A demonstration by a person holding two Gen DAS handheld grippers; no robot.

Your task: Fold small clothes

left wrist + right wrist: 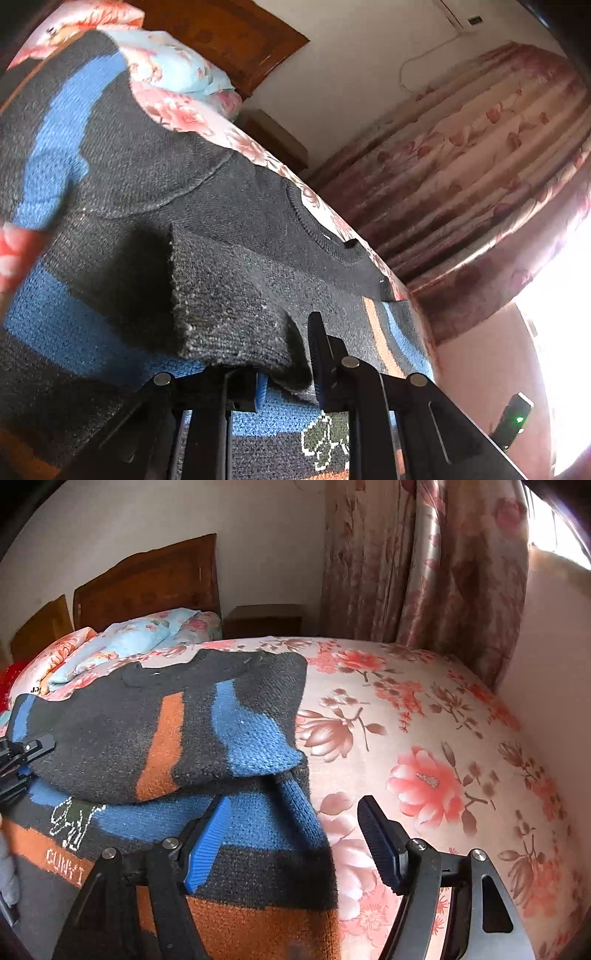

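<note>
left gripper [284, 354]: your fingers pinch the sweater's [207, 716] sleeve cuff [236, 317], lifted to fold inward | right gripper [291, 845]: fingers wide, empty, at the hem over the bed [424, 709]

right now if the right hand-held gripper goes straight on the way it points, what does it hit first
Probably the sweater's edge, which lies between the open fingers of the right hand-held gripper. Just right of that edge is the bare floral bedsheet; depth is hard to judge.

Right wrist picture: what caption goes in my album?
Open right gripper hovers beside a folded striped sweater on a flowery bed.
</note>
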